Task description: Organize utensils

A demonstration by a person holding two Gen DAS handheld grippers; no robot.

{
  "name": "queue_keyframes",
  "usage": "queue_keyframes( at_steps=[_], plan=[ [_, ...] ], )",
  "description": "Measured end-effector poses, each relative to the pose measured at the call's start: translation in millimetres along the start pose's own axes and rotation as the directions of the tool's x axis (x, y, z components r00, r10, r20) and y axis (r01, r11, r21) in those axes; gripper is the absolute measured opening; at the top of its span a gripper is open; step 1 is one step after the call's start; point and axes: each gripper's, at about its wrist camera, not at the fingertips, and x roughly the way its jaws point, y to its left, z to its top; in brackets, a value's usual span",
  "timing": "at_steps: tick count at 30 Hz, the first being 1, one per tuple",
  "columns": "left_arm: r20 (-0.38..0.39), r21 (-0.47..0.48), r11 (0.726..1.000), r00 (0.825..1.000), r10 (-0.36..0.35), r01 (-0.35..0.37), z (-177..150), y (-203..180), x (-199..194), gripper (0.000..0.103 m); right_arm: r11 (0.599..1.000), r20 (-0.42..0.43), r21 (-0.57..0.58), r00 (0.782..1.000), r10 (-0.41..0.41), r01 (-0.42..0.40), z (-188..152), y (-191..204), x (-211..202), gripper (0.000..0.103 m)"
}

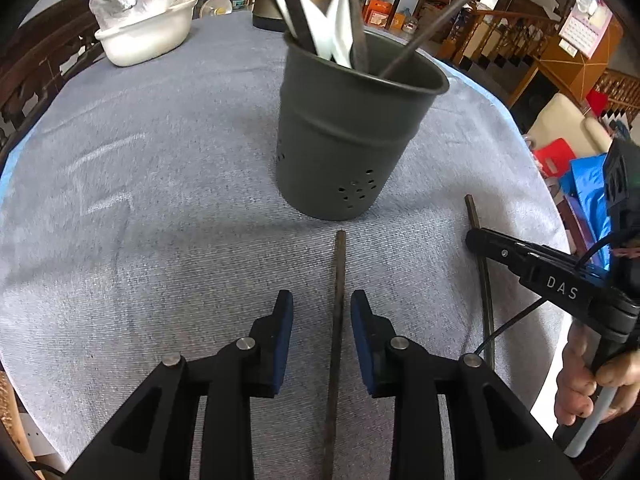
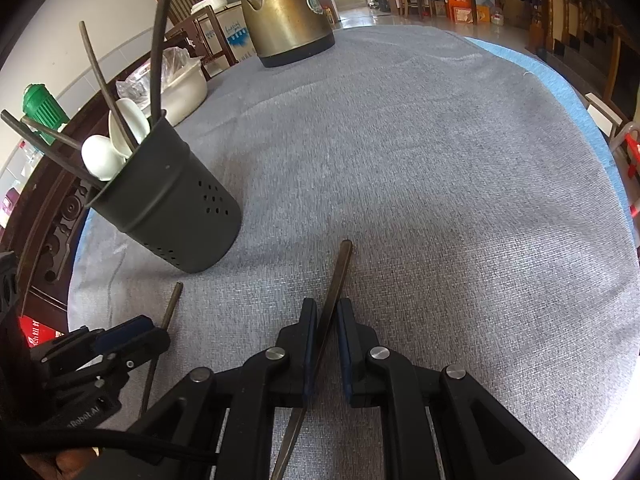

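Note:
A dark grey utensil holder [image 1: 352, 132] stands on the grey tablecloth, holding several dark chopsticks and white spoons [image 1: 332, 28]; it also shows in the right wrist view [image 2: 168, 204]. One dark chopstick [image 1: 336, 320] lies on the cloth between the open jaws of my left gripper [image 1: 322, 300], touching neither pad. A second dark chopstick [image 2: 336, 280] lies between the jaws of my right gripper [image 2: 327, 308], which are nearly closed around it; it leans on the left pad. The right gripper [image 1: 476, 238] shows over that chopstick [image 1: 474, 212] in the left wrist view.
A brass kettle [image 2: 284, 12] stands at the far side of the table. A white bowl covered in plastic [image 1: 148, 28] sits at the far left. The round table's edge [image 2: 592, 120] curves on the right. Carved wooden chairs stand around.

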Motion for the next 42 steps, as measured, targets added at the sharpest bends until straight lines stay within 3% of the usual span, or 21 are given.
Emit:
queue_keyframes(
  at_steps=[6, 9, 11, 13, 20, 23, 29, 34, 42],
  plan=[
    [-0.026, 0.019, 0.999, 0.999, -0.026, 0.027, 0.1, 1.4, 2.7, 0.032, 1.0, 0.006, 0.003, 1.0, 0.007, -0.007, -1.3, -2.2, -0.9, 0.012],
    [-0.019, 0.053, 0.999, 1.0, 0.003, -0.002, 0.6, -6.4, 3.2, 0.032, 1.0, 0.002, 0.006, 1.0, 0.007, -0.007, -1.4, -3.2, -1.4, 0.012],
    [-0.019, 0.056, 0.998, 1.0, 0.016, -0.015, 2.0, -5.6, 3.5, 0.025, 1.0, -0.005, 0.011, 1.0, 0.005, -0.005, -1.2, -4.1, -2.0, 0.012],
    [-0.023, 0.047, 0.999, 0.999, 0.022, -0.021, 4.1, -0.5, 3.3, 0.012, 1.0, -0.019, 0.007, 1.0, -0.006, 0.006, 1.0, -2.8, -1.7, 0.012],
    [-0.007, 0.044, 0.999, 1.0, 0.006, -0.006, 3.8, 4.8, 1.6, 0.005, 0.998, -0.087, 0.045, 0.996, -0.031, 0.036, 13.8, -3.5, 3.6, 0.014],
    [-0.001, 0.018, 1.0, 1.0, -0.012, 0.012, 1.5, 9.4, -1.4, 0.005, 0.999, -0.065, 0.029, 0.997, -0.04, 0.042, 14.6, -0.3, 5.8, 0.014],
    [0.096, 0.01, 1.0, 0.995, -0.029, 0.028, -4.1, 20.6, -35.2, 0.005, 0.999, -0.031, 0.036, 1.0, -0.001, 0.002, 10.1, -0.7, -0.5, 0.009],
    [0.209, 0.008, 1.0, 0.978, -0.024, 0.023, 3.4, 30.4, -73.8, 0.005, 0.999, 0.055, 0.006, 0.997, 0.045, -0.045, 9.8, 8.0, -23.8, 0.009],
    [0.334, 0.016, 0.998, 0.941, 0.047, -0.056, 10.6, 25.0, -114.6, 0.005, 0.993, 0.229, -0.038, 0.966, 0.118, -0.113, 13.1, 27.1, -70.1, 0.008]
  ],
)
